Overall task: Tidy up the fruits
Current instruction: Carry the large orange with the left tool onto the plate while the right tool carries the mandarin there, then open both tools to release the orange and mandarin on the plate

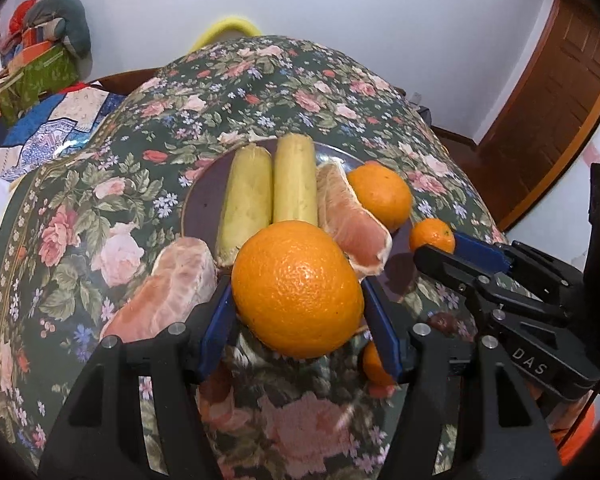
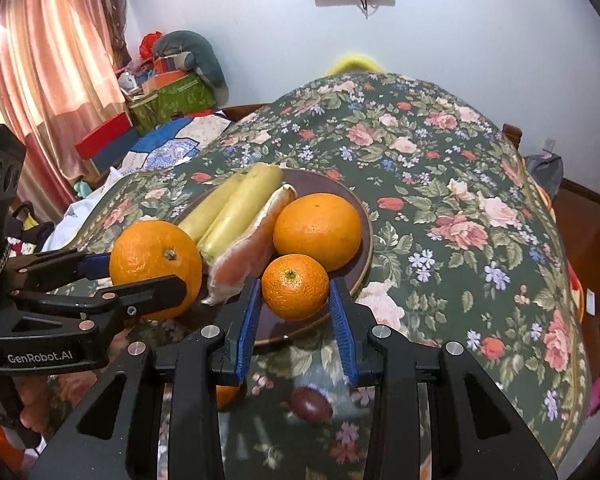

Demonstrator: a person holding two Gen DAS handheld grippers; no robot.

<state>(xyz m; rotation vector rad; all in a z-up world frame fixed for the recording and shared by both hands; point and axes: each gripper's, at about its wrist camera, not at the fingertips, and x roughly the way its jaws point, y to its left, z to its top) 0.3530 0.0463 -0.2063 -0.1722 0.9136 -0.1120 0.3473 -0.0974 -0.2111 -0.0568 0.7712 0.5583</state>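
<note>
My left gripper [image 1: 296, 292] is shut on a large orange [image 1: 298, 288], which hangs at the near edge of a dark plate [image 1: 192, 208]. On the plate lie two pale yellow cylinders [image 1: 246, 204], a pink pomelo segment [image 1: 352, 220] and another orange [image 1: 380, 194]. A second pomelo segment [image 1: 172, 284] rests on the cloth left of the plate. In the right wrist view my right gripper [image 2: 295, 286] is shut on a small mandarin [image 2: 295, 286] over the plate's near rim [image 2: 366, 240]. To its left the left gripper [image 2: 140, 276] holds the large orange [image 2: 156, 266].
A floral tablecloth [image 2: 460, 200] covers the table. Below the grippers a dark red fruit [image 2: 312, 402] and a small orange fruit [image 2: 226, 394] lie on the cloth. A yellow chair back [image 1: 230, 26] shows past the far edge. Boxes and cushions [image 2: 172, 88] pile up at the back left.
</note>
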